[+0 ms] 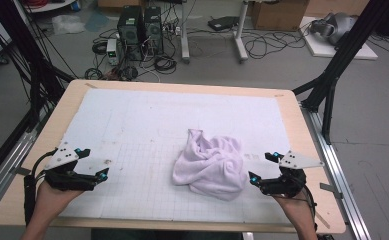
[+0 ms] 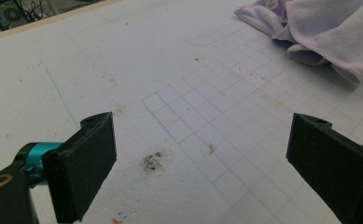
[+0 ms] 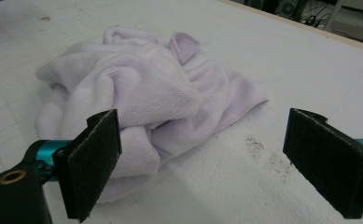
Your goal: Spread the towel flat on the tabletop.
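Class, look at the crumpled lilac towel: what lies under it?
The towel rests on the white gridded mat covering the table. Anything beneath its bunched folds is hidden, so whether something lies under them cannot be told.

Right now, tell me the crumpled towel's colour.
Pale lilac, plain; the towel shows best in the right gripper view.

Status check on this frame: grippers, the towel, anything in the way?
Left gripper open, empty, well left of the towel. Right gripper open, empty, just beside its right edge. Towel crumpled in a heap on the white mat. Nothing in the way.
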A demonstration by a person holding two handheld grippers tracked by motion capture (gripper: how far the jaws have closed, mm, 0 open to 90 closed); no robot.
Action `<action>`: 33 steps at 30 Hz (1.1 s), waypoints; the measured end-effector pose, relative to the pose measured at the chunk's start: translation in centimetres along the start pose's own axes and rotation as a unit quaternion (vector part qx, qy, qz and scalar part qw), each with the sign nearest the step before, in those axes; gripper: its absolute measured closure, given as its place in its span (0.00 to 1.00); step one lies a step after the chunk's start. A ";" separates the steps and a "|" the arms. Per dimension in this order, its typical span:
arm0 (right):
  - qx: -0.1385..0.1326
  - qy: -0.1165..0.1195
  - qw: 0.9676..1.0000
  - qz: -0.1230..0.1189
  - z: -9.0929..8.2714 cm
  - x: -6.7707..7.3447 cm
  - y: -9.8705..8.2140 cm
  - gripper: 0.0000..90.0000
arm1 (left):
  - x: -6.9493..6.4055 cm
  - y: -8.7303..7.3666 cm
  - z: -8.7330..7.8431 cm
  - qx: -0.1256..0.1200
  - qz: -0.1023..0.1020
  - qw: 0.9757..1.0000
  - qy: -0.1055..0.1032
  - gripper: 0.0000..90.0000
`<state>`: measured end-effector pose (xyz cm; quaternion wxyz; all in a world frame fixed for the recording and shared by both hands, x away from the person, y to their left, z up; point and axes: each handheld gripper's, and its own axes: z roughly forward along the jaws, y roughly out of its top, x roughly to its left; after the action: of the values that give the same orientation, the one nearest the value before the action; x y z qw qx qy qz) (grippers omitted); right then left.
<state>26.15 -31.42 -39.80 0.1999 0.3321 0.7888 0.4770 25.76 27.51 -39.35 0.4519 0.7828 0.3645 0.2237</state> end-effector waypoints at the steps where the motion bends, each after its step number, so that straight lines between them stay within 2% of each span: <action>1: 0.000 0.000 1.000 0.000 0.0 0.0 0.0 0.12 | 0.0 0.0 0.1 0.000 0.000 1.000 0.000 0.10; 9: -0.002 -0.004 1.000 0.007 -0.4 -0.4 -0.3 0.12 | 0.2 -0.2 0.5 0.008 0.000 1.000 -0.002 0.10; 20: -0.007 0.007 1.000 0.000 -0.2 -0.2 0.2 0.12 | 0.1 -0.3 0.2 0.005 -0.001 1.000 -0.001 0.10; 33: -0.015 0.012 1.000 0.002 -0.4 -0.1 0.4 0.12 | 0.1 -0.4 -0.1 0.000 -0.001 1.000 -0.002 0.10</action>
<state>26.14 -31.63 -39.25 0.1948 0.3249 0.7835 0.4925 25.62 27.77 -39.65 0.4528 0.7830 0.3640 0.2220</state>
